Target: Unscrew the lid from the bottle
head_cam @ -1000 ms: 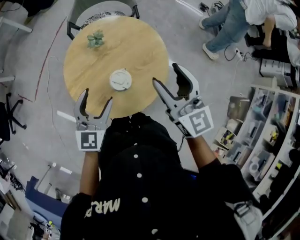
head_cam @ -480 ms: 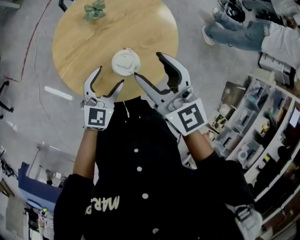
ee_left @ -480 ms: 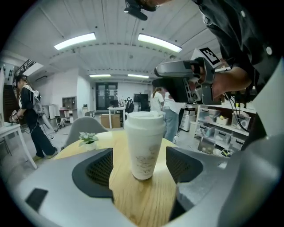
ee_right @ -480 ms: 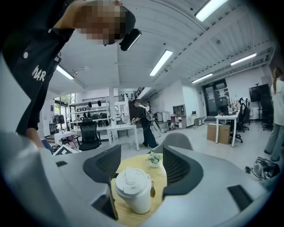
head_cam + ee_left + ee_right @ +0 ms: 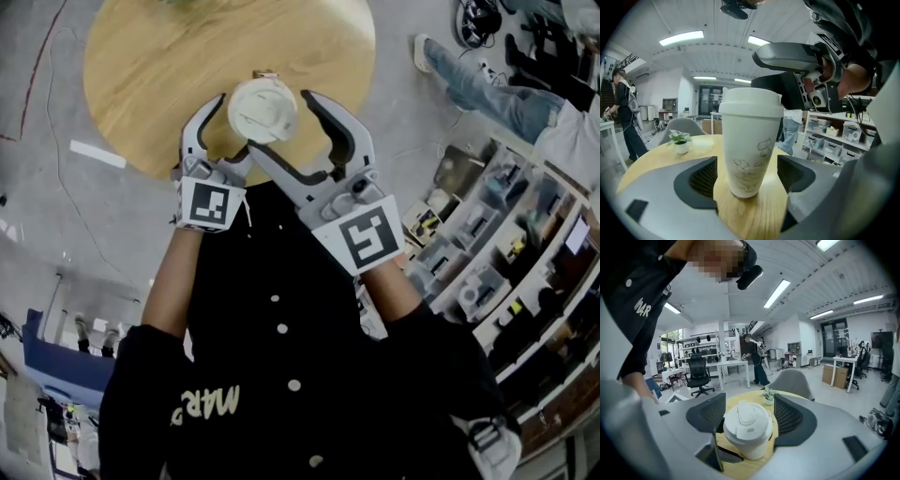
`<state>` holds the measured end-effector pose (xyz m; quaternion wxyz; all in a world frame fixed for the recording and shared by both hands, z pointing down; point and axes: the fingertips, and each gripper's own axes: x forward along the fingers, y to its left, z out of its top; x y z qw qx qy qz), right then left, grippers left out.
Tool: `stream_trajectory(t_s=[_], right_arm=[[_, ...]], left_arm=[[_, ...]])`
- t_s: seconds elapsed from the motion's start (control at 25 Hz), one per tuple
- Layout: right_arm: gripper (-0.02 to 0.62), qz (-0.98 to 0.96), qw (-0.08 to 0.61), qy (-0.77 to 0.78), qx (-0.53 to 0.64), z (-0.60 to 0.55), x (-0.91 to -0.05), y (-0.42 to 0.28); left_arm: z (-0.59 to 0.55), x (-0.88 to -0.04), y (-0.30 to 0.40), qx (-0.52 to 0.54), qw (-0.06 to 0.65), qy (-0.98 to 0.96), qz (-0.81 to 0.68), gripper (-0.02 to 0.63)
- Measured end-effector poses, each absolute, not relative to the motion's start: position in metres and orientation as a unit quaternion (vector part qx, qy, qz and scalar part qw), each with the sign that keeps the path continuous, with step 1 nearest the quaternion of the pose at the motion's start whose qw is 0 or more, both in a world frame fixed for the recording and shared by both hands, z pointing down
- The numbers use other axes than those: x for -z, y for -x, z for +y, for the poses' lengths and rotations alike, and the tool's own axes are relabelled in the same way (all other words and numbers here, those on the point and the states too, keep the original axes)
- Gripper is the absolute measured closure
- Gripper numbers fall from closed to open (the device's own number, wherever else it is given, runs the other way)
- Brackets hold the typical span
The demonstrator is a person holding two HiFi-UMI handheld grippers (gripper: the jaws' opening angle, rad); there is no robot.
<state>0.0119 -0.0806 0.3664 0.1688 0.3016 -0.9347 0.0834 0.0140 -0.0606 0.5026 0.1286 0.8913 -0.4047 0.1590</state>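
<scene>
Left gripper (image 5: 747, 176), right gripper (image 5: 749, 413) jaws opening, ungripped white bottle (image 5: 750, 145) between; lid (image 5: 262, 108) on, faint drawing.

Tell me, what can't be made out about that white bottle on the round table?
- Left gripper view: the drawing on the bottle, too faint to identify.
- Head view: the bottle's sides, hidden beneath its own lid.
- Every view: the screw thread, covered by the lid.

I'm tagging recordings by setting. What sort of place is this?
Probably an open-plan office or lab workspace: desks with an office chair, shelves of bins, and a round wooden table.
</scene>
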Motion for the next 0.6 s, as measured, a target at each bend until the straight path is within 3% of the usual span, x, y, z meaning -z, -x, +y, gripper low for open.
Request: stream_trajectory(t_s=[0.44, 0.6], right_arm=[[0.278, -0.932, 0.186, -0.299, -0.088, -0.086, -0.386, 0.0], [0.275, -0.932, 0.188, -0.297, -0.087, -0.087, -0.388, 0.003]], left_arm=[[-0.08, -0.523, -0.031, -0.167, 0.101, -0.899, -0.392, 0.21], [-0.084, -0.529, -0.029, -0.187, 0.098, -0.891, -0.402, 0.238]])
